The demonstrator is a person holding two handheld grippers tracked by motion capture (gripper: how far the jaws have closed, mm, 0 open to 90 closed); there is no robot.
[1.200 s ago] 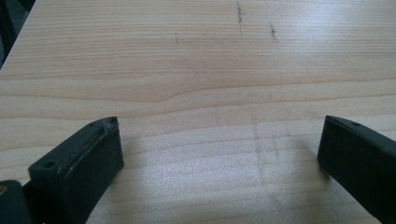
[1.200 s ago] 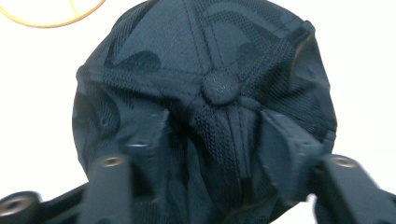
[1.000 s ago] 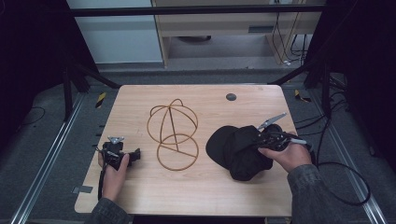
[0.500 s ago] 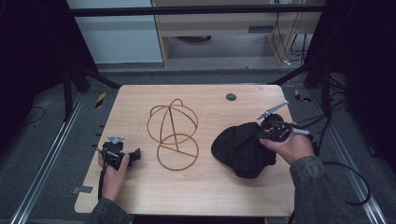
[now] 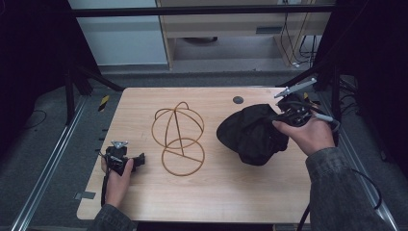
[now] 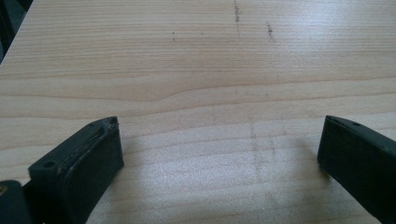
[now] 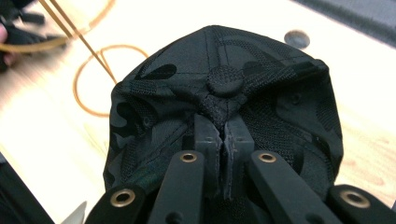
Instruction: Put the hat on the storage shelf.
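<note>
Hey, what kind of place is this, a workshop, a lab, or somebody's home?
Most likely a lab or recording rig: a bare wooden table stands inside a dark metal frame, cables hang under a bench behind, and each hand works a claw, the right claw pinching a black cap.

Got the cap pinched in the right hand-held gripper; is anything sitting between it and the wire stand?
Nothing visible. The black cap hangs from the right hand-held gripper, and only bare table lies between it and the wire stand.
</note>
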